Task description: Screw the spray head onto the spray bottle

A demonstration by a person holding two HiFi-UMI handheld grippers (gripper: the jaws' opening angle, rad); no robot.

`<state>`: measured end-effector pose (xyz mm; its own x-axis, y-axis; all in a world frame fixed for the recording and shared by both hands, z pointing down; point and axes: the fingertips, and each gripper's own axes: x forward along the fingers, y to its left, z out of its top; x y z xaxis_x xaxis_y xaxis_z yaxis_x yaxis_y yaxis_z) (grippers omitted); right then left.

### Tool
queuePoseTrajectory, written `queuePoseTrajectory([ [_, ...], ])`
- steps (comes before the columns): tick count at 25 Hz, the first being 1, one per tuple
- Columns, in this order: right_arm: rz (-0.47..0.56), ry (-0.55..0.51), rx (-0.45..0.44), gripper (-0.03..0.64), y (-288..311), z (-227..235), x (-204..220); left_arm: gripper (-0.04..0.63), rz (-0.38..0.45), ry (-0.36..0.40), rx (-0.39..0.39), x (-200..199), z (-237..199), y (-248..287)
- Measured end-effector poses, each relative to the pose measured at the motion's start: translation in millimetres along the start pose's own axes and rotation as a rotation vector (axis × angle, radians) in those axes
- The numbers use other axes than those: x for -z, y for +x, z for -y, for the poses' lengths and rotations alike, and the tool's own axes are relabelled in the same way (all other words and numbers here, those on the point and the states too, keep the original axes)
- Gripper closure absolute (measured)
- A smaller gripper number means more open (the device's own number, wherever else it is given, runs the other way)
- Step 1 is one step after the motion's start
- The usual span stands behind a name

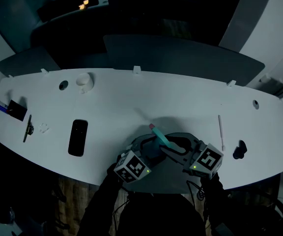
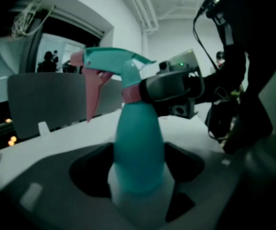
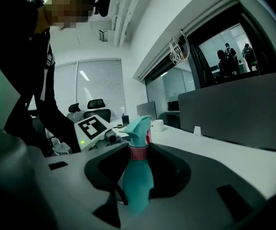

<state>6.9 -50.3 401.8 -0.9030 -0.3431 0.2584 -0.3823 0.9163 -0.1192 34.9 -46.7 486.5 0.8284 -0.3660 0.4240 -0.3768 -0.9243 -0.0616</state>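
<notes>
A teal spray bottle [image 2: 138,150] with a teal spray head [image 2: 114,61], pink trigger and pink collar [image 3: 138,152] is held above the near edge of the white table [image 1: 131,100]. In the left gripper view, my left gripper [image 2: 138,169] is shut round the bottle's body. My right gripper [image 3: 138,174] is shut on the pink collar just under the head. In the head view the two grippers meet at bottom centre, the left gripper [image 1: 149,150] and the right gripper [image 1: 177,149] on either side of the spray bottle [image 1: 160,137], whose body is hidden.
On the table lie a black phone [image 1: 78,137], a white cup [image 1: 84,82], a thin white stick [image 1: 220,132], a small black object [image 1: 239,149], a black holder [image 1: 16,109] and a dark tool [image 1: 28,128]. Dark partition panels stand behind the table.
</notes>
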Motion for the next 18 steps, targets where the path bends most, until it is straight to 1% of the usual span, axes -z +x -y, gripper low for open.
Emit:
queuePoseTrajectory([
  [3,0.033,0.005,0.041,0.48,-3.3,1.4,-0.5,0.255,0.022,-0.05,-0.203,-0.2,-0.7,-0.5],
  [5,0.049,0.006,0.061,0.48,-4.9,2.3,0.1,0.256,0.034,-0.081,-0.286,-0.8,-1.0,-1.6],
  [6,0.057,0.008,0.068,0.48,-5.3,2.8,0.2,0.256,0.039,-0.096,-0.303,0.0,-1.2,-2.2],
  [8,0.073,0.015,0.079,0.48,-5.8,3.8,-0.1,0.262,0.042,-0.121,-0.297,3.3,-1.3,-3.6],
  [10,0.081,0.021,0.082,0.48,-6.5,4.0,0.9,0.267,0.039,-0.124,-0.277,5.4,-0.5,-4.6],
  [14,0.054,-0.004,0.068,0.48,-5.8,2.8,0.8,0.268,0.005,-0.07,-0.26,5.3,0.2,-3.9],
  [18,0.037,-0.037,0.056,0.479,-8.4,-0.6,-1.8,0.267,-0.015,-0.018,-0.268,4.0,2.2,-1.7],
])
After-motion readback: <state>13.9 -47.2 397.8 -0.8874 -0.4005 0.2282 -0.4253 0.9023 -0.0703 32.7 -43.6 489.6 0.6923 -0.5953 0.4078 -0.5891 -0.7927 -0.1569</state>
